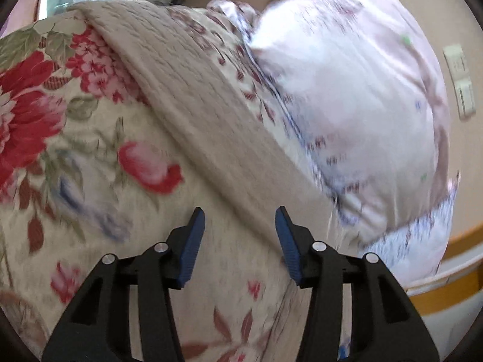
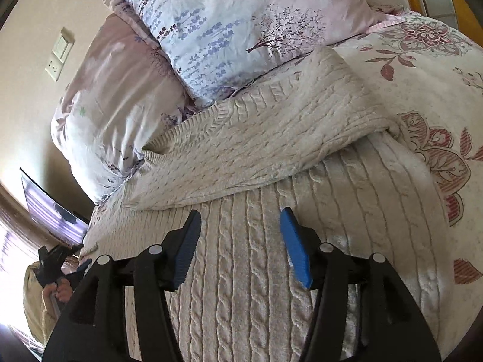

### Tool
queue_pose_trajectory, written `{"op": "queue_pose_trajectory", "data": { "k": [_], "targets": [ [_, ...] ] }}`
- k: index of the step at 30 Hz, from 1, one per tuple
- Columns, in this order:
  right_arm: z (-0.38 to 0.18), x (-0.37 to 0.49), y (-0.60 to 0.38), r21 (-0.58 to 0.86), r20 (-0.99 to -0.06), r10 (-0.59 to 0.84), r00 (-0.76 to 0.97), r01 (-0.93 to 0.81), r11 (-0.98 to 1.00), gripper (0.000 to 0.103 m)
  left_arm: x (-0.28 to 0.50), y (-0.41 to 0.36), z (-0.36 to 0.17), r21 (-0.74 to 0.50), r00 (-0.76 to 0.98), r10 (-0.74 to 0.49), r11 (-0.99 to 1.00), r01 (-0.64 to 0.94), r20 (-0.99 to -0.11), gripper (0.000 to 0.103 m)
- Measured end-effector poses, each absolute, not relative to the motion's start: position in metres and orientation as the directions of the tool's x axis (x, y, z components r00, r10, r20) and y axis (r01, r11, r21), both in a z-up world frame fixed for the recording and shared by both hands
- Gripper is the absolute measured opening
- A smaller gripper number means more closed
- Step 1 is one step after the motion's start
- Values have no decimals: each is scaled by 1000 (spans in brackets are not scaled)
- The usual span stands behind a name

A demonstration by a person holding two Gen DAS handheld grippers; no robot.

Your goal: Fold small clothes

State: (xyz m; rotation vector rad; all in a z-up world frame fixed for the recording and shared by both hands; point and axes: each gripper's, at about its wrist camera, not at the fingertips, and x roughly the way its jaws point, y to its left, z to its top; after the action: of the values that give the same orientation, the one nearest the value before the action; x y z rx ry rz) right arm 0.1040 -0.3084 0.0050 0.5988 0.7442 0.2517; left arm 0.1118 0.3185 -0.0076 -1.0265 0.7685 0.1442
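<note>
A cream cable-knit sweater [image 2: 241, 256] lies on the floral bedspread [image 2: 428, 69], with one part [image 2: 265, 138] folded across its upper body. My right gripper [image 2: 240, 220] is open and empty, just above the sweater's lower body. In the left wrist view the sweater [image 1: 187, 114] shows as a beige knit band running diagonally across the bedspread [image 1: 90, 157]. My left gripper [image 1: 240, 220] is open and empty, hovering at the edge of that band. The left gripper also shows in the right wrist view [image 2: 65, 259], at the far left beside the bed.
Two pale pink and lilac pillows [image 2: 229, 24] [image 2: 117, 102] lie at the head of the bed against a beige wall. A wall socket plate [image 2: 59, 54] is on that wall. A dark screen [image 2: 51, 211] stands at the left. A wooden bed frame edge [image 1: 452, 289] shows at the right.
</note>
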Motion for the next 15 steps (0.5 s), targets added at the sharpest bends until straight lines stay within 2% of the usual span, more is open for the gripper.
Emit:
{"op": "queue_pose_trajectory", "data": {
  "k": [5, 12, 14, 15],
  "targets": [
    [5, 104, -308, 591, -562, 417, 714, -5, 807, 57, 127, 338, -9, -735, 762, -171, 461, -498, -624, 47],
    [4, 104, -307, 590, -563, 417, 714, -7, 807, 59, 136, 354, -9, -734, 753, -159, 420, -534, -639, 34],
    [4, 104, -307, 592, -561, 420, 714, -9, 806, 59, 137, 356, -10, -728, 742, -162, 412, -548, -651, 22],
    [4, 104, -307, 593, -560, 421, 714, -9, 805, 59, 137, 357, -10, -726, 737, -167, 410, -551, -655, 7]
  ]
}}
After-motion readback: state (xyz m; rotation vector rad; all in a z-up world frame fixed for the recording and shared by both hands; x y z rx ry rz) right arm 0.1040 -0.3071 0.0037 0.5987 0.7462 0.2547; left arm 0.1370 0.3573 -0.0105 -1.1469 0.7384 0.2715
